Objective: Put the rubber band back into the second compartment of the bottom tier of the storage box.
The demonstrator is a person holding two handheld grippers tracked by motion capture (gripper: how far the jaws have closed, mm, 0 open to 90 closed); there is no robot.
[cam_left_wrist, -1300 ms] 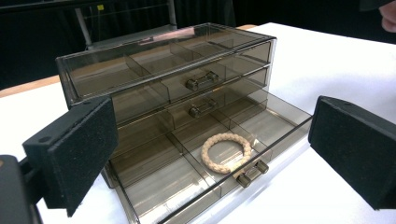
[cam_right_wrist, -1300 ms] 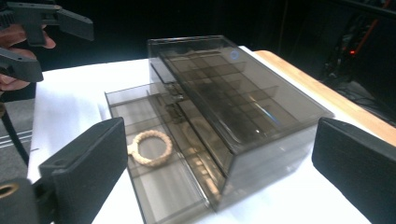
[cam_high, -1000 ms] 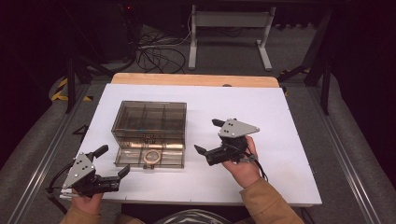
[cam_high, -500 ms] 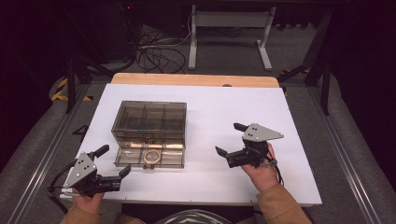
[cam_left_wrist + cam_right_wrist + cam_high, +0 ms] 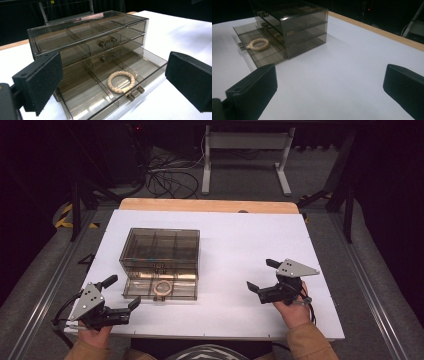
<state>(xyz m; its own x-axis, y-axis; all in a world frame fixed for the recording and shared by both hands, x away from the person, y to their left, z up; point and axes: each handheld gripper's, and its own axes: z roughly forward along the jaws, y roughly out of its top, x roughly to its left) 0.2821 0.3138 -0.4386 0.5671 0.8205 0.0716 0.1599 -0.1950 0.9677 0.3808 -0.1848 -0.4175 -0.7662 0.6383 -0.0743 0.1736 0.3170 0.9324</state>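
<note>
On the white desk (image 5: pixel 235 250) stood a smoky clear drawer box (image 5: pixel 161 251), its bottom drawer (image 5: pixel 161 289) pulled out with a braided cream bracelet (image 5: pixel 162 288) lying in its middle compartment — no readable writing anywhere on it. Near the desk's front left corner, the left hand-held gripper (image 5: pixel 122 294) hung with jaws spread, holding nothing. Since a second earlier the right hand-held gripper (image 5: pixel 262 276), also gaping and empty, had drawn back rightward, well apart from the box.
</note>
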